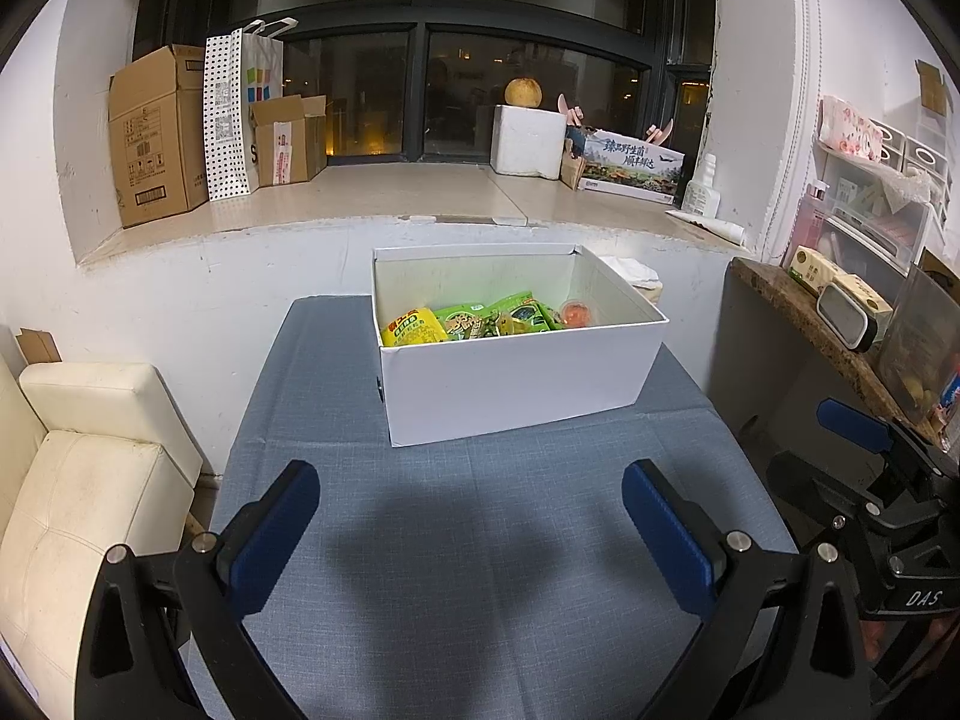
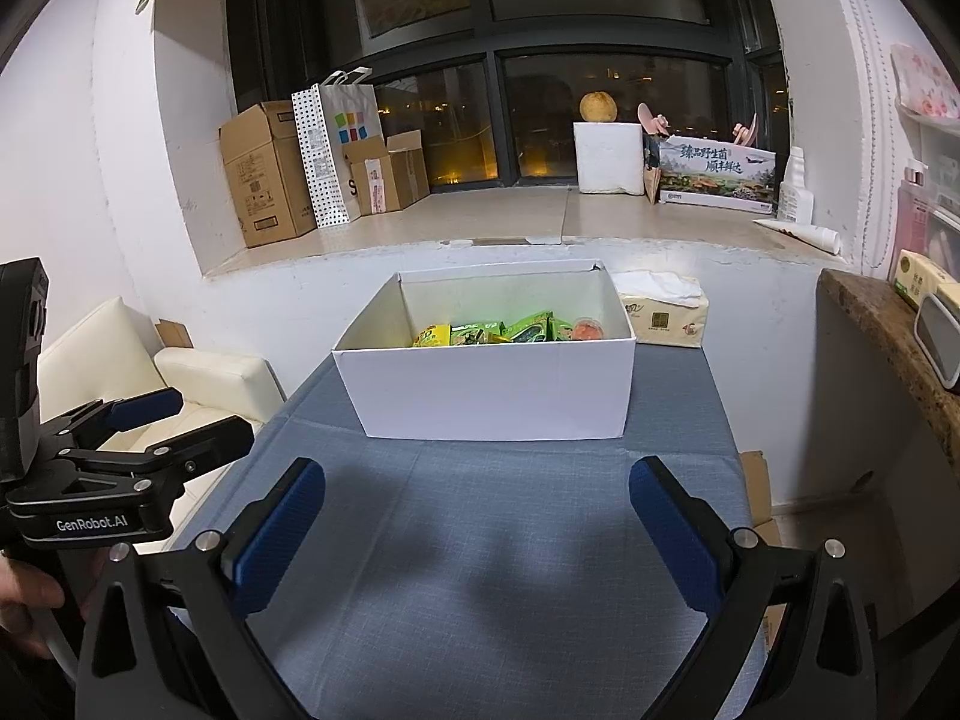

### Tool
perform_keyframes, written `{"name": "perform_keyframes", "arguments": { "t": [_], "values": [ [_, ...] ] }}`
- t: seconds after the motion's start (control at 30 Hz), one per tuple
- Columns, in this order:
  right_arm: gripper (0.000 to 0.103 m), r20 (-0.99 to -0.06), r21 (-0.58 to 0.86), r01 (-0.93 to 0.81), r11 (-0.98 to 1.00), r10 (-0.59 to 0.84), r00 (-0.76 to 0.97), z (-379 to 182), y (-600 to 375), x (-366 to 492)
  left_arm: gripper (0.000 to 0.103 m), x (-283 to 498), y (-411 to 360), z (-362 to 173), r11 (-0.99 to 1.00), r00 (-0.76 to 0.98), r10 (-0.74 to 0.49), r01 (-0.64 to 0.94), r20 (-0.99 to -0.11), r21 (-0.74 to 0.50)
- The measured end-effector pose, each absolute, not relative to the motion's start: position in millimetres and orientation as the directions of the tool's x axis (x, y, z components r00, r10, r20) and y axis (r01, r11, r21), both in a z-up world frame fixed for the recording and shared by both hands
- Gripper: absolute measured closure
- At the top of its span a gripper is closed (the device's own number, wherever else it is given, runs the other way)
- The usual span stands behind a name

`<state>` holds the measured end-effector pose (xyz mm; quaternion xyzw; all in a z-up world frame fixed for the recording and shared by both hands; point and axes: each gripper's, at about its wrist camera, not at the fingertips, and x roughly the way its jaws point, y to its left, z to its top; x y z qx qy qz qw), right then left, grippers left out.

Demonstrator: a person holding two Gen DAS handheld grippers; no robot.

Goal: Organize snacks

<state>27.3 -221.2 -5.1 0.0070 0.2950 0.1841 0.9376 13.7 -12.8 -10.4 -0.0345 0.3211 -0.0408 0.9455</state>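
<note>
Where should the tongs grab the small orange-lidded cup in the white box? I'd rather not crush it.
Take the orange-lidded cup by its round side walls, coming straight down from above: it sits upright low in the white box, whose tall walls block any sideways approach.

A box (image 1: 516, 384) sits mid-frame at the far end of the table (image 1: 480, 570), snack packets (image 1: 474, 321) lying inside it. A tissue pack (image 2: 663, 318) rests on the table just right of it. Behind, cartons (image 1: 159, 132) stand upper left on the windowsill (image 1: 384, 198). A sofa (image 1: 78, 480) lies lower left.
</note>
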Motion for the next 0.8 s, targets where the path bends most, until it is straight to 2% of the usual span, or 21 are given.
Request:
{"name": "perform_keyframes", "arguments": {
  "t": [0.8],
  "values": [
    [0.000, -0.558, 0.126, -0.340, 0.932, 0.350, 0.753, -7.3, -218.7, 25.4, 0.000, 13.2, -13.1, -12.4, 0.994, 0.787, -0.102, 0.058, -0.608, -0.091]
  ]
}}
